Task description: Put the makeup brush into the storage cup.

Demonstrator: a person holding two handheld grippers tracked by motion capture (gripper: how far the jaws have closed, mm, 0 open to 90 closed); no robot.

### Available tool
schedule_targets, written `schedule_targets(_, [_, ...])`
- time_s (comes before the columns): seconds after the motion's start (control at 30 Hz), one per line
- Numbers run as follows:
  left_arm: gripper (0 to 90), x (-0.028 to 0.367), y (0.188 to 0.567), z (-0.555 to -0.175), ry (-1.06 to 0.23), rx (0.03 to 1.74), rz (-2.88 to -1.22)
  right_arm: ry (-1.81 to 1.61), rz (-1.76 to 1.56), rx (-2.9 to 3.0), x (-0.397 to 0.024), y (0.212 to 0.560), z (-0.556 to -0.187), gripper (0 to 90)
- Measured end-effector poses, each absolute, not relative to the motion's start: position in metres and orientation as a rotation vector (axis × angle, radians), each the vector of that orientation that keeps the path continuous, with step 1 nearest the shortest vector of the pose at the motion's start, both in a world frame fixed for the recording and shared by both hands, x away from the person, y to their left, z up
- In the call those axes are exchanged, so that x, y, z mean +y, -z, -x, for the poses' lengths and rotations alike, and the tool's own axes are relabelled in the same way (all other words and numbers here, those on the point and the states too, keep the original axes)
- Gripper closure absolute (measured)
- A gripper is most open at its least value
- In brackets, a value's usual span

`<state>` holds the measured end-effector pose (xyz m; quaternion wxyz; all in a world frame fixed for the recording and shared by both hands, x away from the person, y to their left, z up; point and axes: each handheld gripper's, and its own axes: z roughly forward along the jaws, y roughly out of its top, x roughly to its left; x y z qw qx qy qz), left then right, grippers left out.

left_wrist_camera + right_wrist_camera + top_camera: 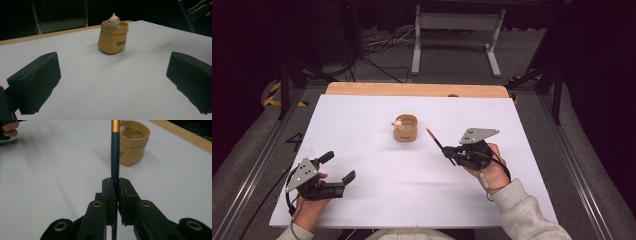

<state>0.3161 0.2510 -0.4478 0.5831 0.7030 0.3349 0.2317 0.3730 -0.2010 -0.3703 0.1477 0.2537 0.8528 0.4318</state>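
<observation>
Carrying a Pen Toward the Sack-Shaped Holder

Clamping the dark pen (115, 157) low on its barrel, the right gripper (451, 153) has its jaws clenched tight on it, so the long end with the gold band sticks out ahead and aims at the holder (405, 128). That grip leaves the free end clear, which I judge suits dropping it into the open mouth. The tan holder, with a small pale figure (113, 20) peeking over its rim, stands upright on the white desk (377, 200), nearer the far edge than the near one and about midway between the side edges. The left gripper (338, 173) rests by the near left corner, jaws released and wide with nothing between them, facing the holder, perhaps ready to steady it.
</observation>
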Motion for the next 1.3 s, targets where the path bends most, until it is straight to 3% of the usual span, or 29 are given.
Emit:
schedule_targets(0.63, [0.2,0.250,0.448,-0.316,-0.537,0.780,-1.640,-1.698,-0.528,2.186,-0.197,0.395,-0.355,83.9])
schedule_targets(1.3, [0.2,0.248,0.445,-0.315,-0.523,0.748,-1.643,-1.821,-0.483,2.125,-0.184,0.416,-0.350,83.9])
